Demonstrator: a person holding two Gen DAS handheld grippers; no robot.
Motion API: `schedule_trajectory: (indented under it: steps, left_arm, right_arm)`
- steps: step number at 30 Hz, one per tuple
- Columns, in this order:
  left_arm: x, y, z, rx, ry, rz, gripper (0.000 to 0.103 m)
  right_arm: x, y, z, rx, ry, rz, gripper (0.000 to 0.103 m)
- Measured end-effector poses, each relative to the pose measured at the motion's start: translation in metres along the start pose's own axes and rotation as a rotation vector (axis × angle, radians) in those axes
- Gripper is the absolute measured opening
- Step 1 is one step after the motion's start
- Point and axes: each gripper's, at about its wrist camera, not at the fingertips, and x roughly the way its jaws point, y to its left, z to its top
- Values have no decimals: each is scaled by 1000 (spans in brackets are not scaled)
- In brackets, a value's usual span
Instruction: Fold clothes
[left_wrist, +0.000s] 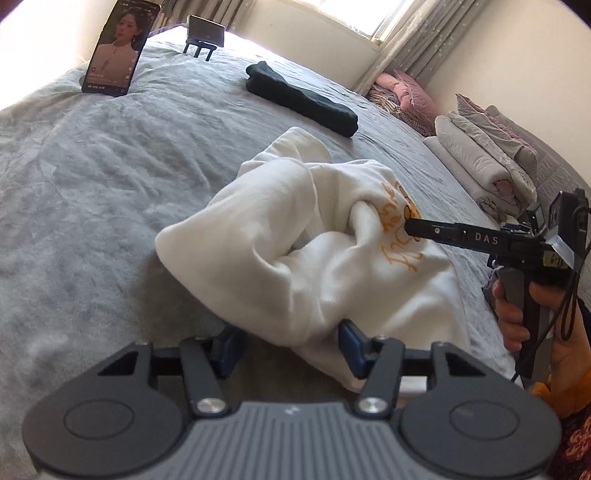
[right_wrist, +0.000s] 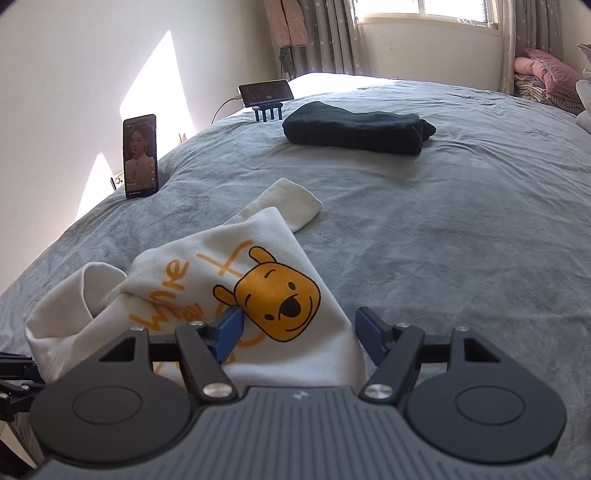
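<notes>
Through the left wrist camera I see the white sweatshirt (left_wrist: 306, 243) bunched in a heap on the grey bedspread (left_wrist: 92, 206). My left gripper (left_wrist: 291, 347) has its jaws apart, a fold of the sweatshirt lying between the blue pads; I cannot tell whether they touch it. The right gripper (left_wrist: 410, 226) comes in from beyond the sweatshirt's printed side, its tips against the cloth, their gap hidden edge-on. Behind the sweatshirt lies a folded dark garment (left_wrist: 303, 98).

Through the right wrist camera, my right gripper (right_wrist: 299, 328) stands wide, straddling the sweatshirt's bear print (right_wrist: 277, 299); the near hem is cut off behind the gripper body. A phone (right_wrist: 140, 157) stands upright beyond the sweatshirt.
</notes>
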Motion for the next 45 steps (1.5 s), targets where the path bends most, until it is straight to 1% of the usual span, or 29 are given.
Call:
schedule_trajectory:
  steps: [1,2,3,4,5,7,10,12,14,16,17,20,22,27,28,29,30,31,32,33,34,35,37,39,40,41,45]
  left_arm:
    - [1,-2,0,1,-13,12,18]
    - [3,-4,1,1,-26,25,12]
    - [1,-4,2,-16,-43,36,10]
    - [-4,-5,3,-18,-74,57,9]
    - [-11,-7,5,-14,-111,82,9]
    - [-25,-11,10,8,-192,130,9]
    - [-49,-20,20,78,-314,209,9]
    - [-58,-18,26,86,-346,243,9]
    - [-66,-14,32,80,-356,269,9]
    - [-72,-6,37,67,-332,283,9]
    - [-74,-3,38,76,-314,289,9]
    - [-78,1,36,147,-263,302,10]
    - [-75,7,32,161,-222,302,11]
    - [-55,22,22,179,-98,319,14]
    - [-52,24,21,180,-82,321,17]
    - [-52,25,21,179,-77,322,17]
    - [-52,26,21,178,-75,323,22]
    - [-55,26,22,183,-88,334,32]
    - [-58,25,22,189,-107,348,39]
    - [-61,24,23,196,-125,362,49]
    - [-63,22,24,209,-143,375,52]
    - [-65,20,25,223,-160,387,57]
    - [-67,16,27,245,-191,407,66]
    - [-65,16,31,245,-203,406,69]
    - [-63,16,33,238,-205,404,70]
    - [-62,17,35,228,-207,402,70]
    - [-55,23,45,179,-221,382,71]
  right_arm:
    - [3,-2,-2,4,12,0,70]
    - [5,-5,-5,13,23,9,70]
    - [7,-8,-7,25,35,30,60]
    - [8,-9,-9,40,51,67,45]
    - [8,-11,-10,56,67,99,19]
    - [0,-13,-9,80,74,142,16]
    - [-18,-7,-8,84,64,258,14]
    - [-31,3,-9,66,65,338,14]
    - [-39,20,-11,18,83,391,14]
    - [-44,38,-16,-43,108,431,14]
    - [-45,46,-18,-71,121,445,14]
    - [-42,65,-26,-139,163,448,14]
    - [-37,72,-30,-170,194,438,14]
    - [-11,75,-38,-175,279,391,14]
    - [-7,77,-39,-184,286,378,14]
    - [-5,78,-39,-191,289,371,14]
    - [-4,80,-40,-197,291,366,16]
    - [-5,80,-39,-199,288,363,16]
    - [-7,80,-38,-202,284,362,17]
    - [-11,79,-36,-203,274,363,17]
    - [-14,78,-35,-202,266,363,18]
    - [-18,76,-33,-203,256,361,20]
    - [-26,73,-29,-209,232,350,33]
    - [-32,69,-25,-213,191,323,62]
    - [-36,67,-23,-215,171,310,66]
    - [-39,64,-20,-212,151,300,67]
    - [-42,51,-1,-139,73,283,67]
